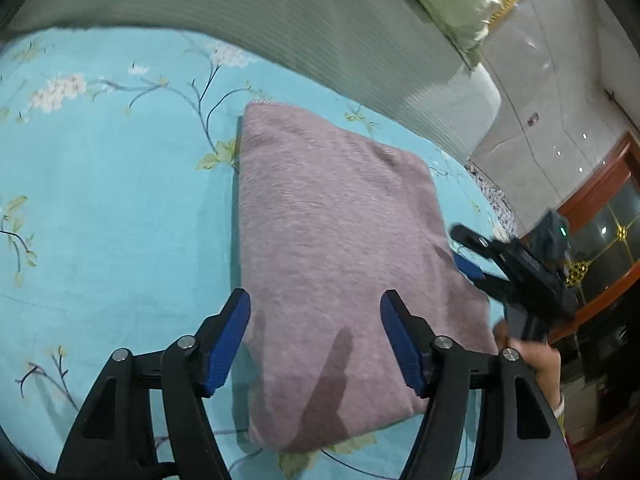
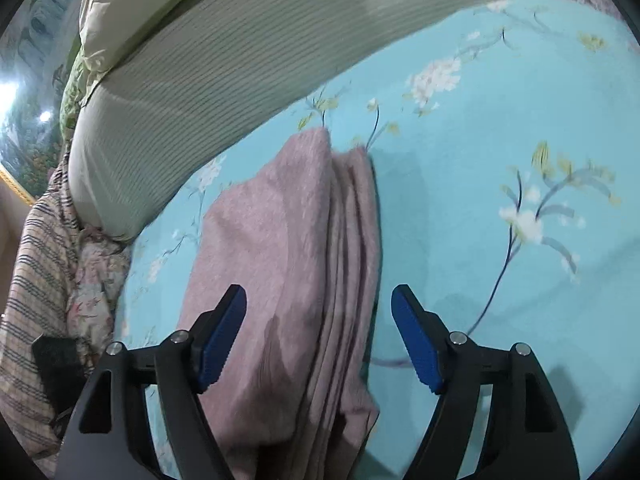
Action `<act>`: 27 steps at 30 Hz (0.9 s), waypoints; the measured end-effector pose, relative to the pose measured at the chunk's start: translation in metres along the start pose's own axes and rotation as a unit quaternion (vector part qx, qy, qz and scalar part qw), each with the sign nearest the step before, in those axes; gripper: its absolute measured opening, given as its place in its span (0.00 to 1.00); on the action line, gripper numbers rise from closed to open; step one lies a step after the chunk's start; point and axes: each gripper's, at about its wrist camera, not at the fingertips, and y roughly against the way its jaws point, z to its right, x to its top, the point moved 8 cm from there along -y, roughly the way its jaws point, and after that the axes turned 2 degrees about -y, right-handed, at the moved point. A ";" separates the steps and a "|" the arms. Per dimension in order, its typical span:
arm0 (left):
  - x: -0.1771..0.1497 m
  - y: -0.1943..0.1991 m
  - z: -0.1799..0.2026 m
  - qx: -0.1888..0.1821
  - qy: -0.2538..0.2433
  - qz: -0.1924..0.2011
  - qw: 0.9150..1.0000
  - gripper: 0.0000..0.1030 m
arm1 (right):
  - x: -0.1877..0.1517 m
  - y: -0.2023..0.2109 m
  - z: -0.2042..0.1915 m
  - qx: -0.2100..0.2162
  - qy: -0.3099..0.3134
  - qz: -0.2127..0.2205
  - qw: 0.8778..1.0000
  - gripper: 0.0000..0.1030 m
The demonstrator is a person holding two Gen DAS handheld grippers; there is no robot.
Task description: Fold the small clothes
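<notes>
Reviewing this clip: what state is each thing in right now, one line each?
Pink cloth: folded into a layered rectangle, lying flat on the bedsheet.
Left gripper: open, empty, over the cloth.
Right gripper: open, empty, at the cloth's stacked edges.
Green blanket: bunched along the sheet.

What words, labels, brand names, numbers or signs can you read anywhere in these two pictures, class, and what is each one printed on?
None can be read.
The folded pink cloth shows no tag or print.
The blue bedsheet has only a flower pattern.
Both the left gripper and the right gripper carry no markings.
A small dark plate on the wall is too small and blurred to read.
</notes>
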 end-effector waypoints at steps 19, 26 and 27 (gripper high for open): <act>0.022 -0.086 -0.019 -0.067 0.035 -0.081 0.994 0.51 | -0.013 -0.041 0.002 0.052 -0.028 -0.068 0.996 0.37; 0.022 -0.030 -0.012 -0.062 0.009 -0.027 0.998 0.39 | -0.030 -0.032 -0.055 0.089 0.020 -0.060 0.994 0.31; 0.022 -0.022 -0.012 -0.059 0.005 -0.021 0.998 0.39 | -0.037 -0.035 -0.069 0.099 0.032 -0.066 0.992 0.31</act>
